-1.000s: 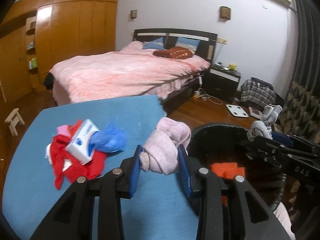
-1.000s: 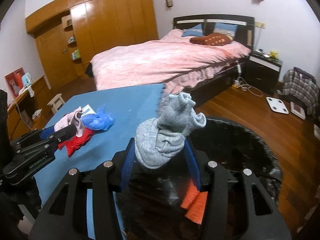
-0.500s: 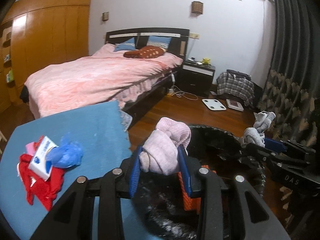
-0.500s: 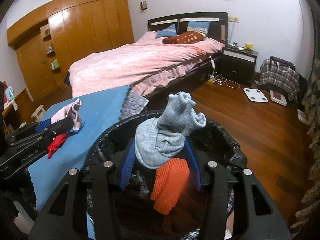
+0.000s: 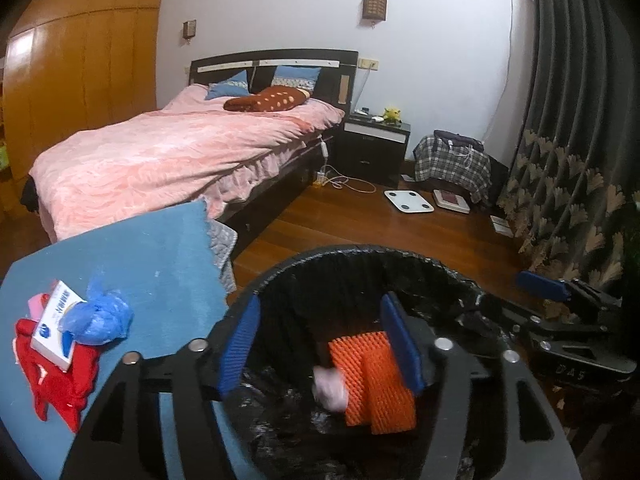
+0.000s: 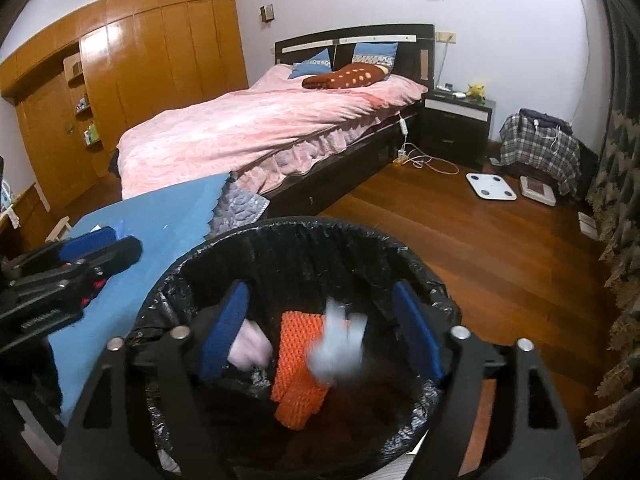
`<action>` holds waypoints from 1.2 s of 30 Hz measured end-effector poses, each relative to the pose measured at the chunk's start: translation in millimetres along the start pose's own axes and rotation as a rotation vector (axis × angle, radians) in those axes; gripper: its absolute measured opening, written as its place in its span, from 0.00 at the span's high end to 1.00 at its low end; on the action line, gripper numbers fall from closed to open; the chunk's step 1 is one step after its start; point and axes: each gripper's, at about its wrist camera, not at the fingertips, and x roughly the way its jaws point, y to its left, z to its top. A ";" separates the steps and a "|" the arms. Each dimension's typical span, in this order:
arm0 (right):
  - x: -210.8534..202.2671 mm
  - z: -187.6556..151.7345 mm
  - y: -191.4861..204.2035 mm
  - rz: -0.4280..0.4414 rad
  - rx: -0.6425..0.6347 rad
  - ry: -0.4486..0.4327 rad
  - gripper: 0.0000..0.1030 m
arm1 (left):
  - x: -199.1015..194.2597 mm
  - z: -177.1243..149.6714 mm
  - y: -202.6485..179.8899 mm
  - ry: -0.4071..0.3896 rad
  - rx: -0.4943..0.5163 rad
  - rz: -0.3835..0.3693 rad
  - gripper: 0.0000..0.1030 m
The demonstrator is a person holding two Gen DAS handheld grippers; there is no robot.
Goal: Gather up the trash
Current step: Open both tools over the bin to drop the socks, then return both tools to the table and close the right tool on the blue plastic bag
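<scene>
Bedroom with a pink-covered bed [image 5: 168, 152], wooden wardrobes and a wood floor forms the backdrop; in the foreground a blue-covered surface [image 5: 160, 264] stands just beside a round bin lined with a black bag [image 6: 304, 232].

Both grippers hang over the mouth of the bin. The left gripper [image 5: 320, 344] has its jaws opening with nothing between them; below it a pale pink sock [image 5: 330, 388], blurred, is in the bin beside an orange ribbed cloth [image 5: 372, 380] lying on the liner. The right gripper [image 6: 320, 328] also has its jaws opening, and a grey sock [image 6: 336, 348], heavily blurred, sits between the blue pads without touching either, apparently dropping free. The pink sock [image 6: 250, 346] shows in the right wrist view too, low against the left side of the bin.

By this reading three soft items are in or going into the bin. Left to collect on the surface is a small heap: a red cloth [image 5: 56, 380], a white and blue carton [image 5: 56, 330] lying on it, and a crumpled blue plastic bag [image 5: 98, 318] touching the carton, with a bit of pink showing at the heap's far edge. The job looks past halfway, with that heap needing at least one more trip.
</scene>
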 end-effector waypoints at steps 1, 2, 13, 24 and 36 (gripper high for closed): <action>-0.8 0.3 0.2 -0.005 0.001 -0.006 0.14 | -1.9 0.3 2.6 -0.004 -0.001 0.011 0.34; -2.1 0.5 1.4 -0.007 0.003 -0.015 0.12 | -3.5 0.6 5.4 -0.007 -0.004 0.021 0.29; 6.6 9.5 38.2 0.049 -0.026 -0.016 0.07 | -36.7 -13.6 60.0 -0.036 -0.092 0.177 0.10; 36.4 29.3 115.5 0.158 -0.109 -0.001 0.06 | -66.8 -38.7 139.3 -0.045 -0.197 0.346 0.10; 83.6 49.4 205.7 0.251 -0.170 0.009 0.07 | -71.4 -54.9 217.2 -0.038 -0.260 0.482 0.10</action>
